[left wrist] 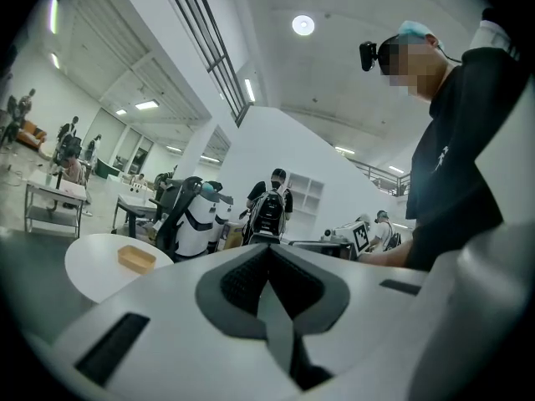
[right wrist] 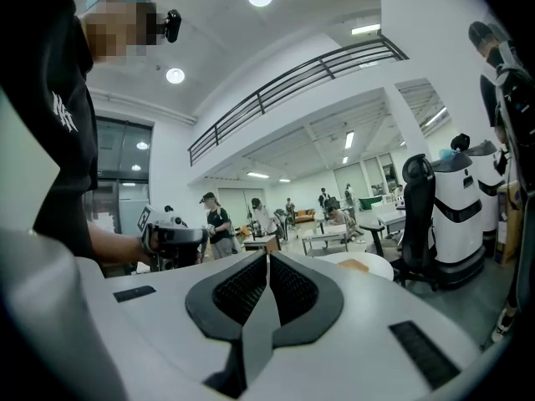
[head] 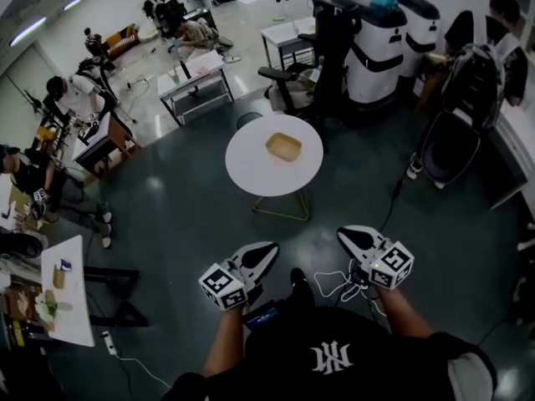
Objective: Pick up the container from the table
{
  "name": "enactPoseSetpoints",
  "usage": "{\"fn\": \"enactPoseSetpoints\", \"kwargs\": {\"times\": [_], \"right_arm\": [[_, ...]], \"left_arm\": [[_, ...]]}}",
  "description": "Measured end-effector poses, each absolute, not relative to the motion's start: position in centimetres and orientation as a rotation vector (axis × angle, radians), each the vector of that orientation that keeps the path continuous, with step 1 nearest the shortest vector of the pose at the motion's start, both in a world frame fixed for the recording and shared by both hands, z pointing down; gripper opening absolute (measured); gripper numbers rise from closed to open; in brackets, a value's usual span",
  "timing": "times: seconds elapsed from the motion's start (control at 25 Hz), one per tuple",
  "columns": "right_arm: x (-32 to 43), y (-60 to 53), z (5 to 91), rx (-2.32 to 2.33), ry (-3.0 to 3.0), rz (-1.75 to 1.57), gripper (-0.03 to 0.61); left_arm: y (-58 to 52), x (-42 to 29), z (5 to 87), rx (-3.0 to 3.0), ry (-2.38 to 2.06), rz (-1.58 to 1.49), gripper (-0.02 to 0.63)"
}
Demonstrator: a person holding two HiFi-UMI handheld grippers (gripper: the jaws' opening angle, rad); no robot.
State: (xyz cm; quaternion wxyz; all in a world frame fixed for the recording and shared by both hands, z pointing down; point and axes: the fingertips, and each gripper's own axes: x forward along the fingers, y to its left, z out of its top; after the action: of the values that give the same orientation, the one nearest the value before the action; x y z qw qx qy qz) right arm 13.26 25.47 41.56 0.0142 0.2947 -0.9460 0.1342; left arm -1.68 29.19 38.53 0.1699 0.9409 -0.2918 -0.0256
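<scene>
A small tan rectangular container (head: 283, 147) sits near the middle of a round white table (head: 251, 165), some way ahead of me. My left gripper (head: 266, 250) and right gripper (head: 346, 236) are held low and close to my body, well short of the table, both shut with nothing between the jaws. In the left gripper view the container (left wrist: 136, 258) lies on the table (left wrist: 92, 266) to the left of the shut jaws. The right gripper view catches the container (right wrist: 354, 265) on the table (right wrist: 376, 266) just right of its shut jaws, and my left gripper (right wrist: 171, 239) at the left.
A dark office chair (head: 301, 82) and a white-and-black machine (head: 376, 48) stand behind the table. A person with a backpack (head: 464, 82) is at the right. Desks with seated people (head: 67, 98) line the left. Cables (head: 330, 282) lie on the floor near my feet.
</scene>
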Motion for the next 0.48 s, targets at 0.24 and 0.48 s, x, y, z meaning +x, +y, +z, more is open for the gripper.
{"fn": "enactPoseSetpoints", "kwargs": {"times": [0.24,0.48], "right_arm": [[9.7,16.6,40.3,0.896,-2.943,0.404,0.04],[7.2,10.6,39.9,0.91,-2.927,0.387,0.04]], "left_arm": [[20.3,-4.7,37.8,2.693,-0.804,-0.081,0.004],[13.5,-7.2,38.0,2.698,-0.828,-0.117,0.003]]}}
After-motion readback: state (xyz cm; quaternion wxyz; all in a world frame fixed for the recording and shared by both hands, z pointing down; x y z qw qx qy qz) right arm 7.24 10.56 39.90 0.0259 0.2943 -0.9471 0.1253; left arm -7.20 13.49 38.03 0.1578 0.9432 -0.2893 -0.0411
